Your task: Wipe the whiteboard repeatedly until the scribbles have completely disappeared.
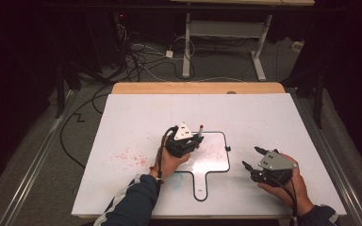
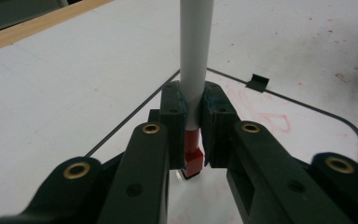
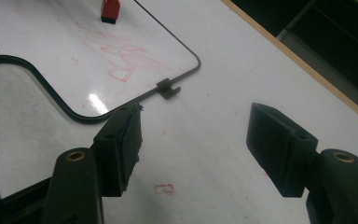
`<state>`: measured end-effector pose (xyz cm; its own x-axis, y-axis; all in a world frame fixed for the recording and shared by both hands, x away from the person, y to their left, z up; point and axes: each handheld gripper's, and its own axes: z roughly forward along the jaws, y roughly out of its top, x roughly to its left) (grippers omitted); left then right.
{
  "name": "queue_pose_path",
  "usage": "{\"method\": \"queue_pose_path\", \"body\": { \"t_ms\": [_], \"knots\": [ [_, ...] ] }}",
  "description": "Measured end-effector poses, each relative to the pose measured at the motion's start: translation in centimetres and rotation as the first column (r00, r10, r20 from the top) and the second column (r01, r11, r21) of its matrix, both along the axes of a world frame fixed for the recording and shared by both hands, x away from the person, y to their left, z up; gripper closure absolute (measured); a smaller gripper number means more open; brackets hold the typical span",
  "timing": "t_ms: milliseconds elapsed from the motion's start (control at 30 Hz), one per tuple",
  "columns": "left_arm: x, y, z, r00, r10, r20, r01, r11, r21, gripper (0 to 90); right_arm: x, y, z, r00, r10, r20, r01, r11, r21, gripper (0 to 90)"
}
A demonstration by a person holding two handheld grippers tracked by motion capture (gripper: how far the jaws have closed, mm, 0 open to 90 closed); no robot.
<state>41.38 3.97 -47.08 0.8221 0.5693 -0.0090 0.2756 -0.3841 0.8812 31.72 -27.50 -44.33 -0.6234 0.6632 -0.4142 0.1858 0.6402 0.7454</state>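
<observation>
Red-tipped and white-barrelled, the marker [image 2: 195, 60] stands nearly upright between the fingers [image 2: 173, 126] of the left gripper [image 1: 183, 141], which are closed on its lower barrel; its red nib end [image 2: 193, 161] sits at or just above the small whiteboard [image 1: 217, 162]. Held this way, the tip can be pressed to the writing surface, which suggests drawing is the work in hand. The whiteboard, a glossy panel with a black rim and a handle-like tab toward the person, lies flat on the white sheet covering the bench [image 1: 122, 117].

The right gripper [image 1: 252, 157] rests beside the board's right edge, fingers [image 3: 121, 140] apart and gripping nothing, probably parked clear of the drawing area or ready to steady the board.

The high view gives the layout: left gripper over the board's upper left part, right gripper off the board, red smudges [image 1: 132, 157] on the sheet to the left. The left gripper view adds the grip itself, pads pressed on the barrel just above the red section. The right gripper view reveals faint red scribbles [image 3: 121, 58] on the board and a small black clip [image 3: 169, 87] on its rim, details too fine to read from above.
</observation>
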Motion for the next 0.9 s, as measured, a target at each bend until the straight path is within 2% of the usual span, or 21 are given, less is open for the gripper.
{"method": "queue_pose_path", "body": {
  "t_ms": [233,300,533,633,767,900],
  "knots": [
    [-0.4,2.0,0.2,0.9995,0.028,-0.014,-0.027,0.9993,0.025,78.8,-0.1,-0.1,0.1,1.0000,-0.003,0.005,0.003,1.0000,-0.002,36.4],
    [-0.6,2.2,0.4,0.9997,0.026,-0.006,-0.025,0.9986,0.046,78.9,-0.1,-0.1,0.2,1.0000,-0.002,0.005,0.002,1.0000,-0.003,36.4],
    [-1.4,3.1,0.6,0.9999,0.002,-0.011,-0.001,0.9968,0.080,78.8,-0.2,0.0,0.2,0.9999,0.002,0.013,-0.002,0.9999,-0.010,36.4],
    [-1.6,3.6,0.6,0.9997,0.019,0.017,-0.021,0.9944,0.103,78.8,-0.2,-0.1,0.2,1.0000,0.002,0.009,-0.002,0.9999,-0.011,36.4],
    [-1.4,3.6,0.4,0.9996,0.029,0.003,-0.029,0.9971,0.070,78.8,-0.2,-0.1,0.3,0.9999,0.003,0.012,-0.003,0.9999,-0.012,36.4],
    [-1.4,2.1,0.1,0.9999,0.009,-0.007,-0.009,0.9996,0.028,78.8,-0.1,0.1,0.2,0.9999,0.009,0.007,-0.009,0.9999,-0.014,36.4]
  ]
}}
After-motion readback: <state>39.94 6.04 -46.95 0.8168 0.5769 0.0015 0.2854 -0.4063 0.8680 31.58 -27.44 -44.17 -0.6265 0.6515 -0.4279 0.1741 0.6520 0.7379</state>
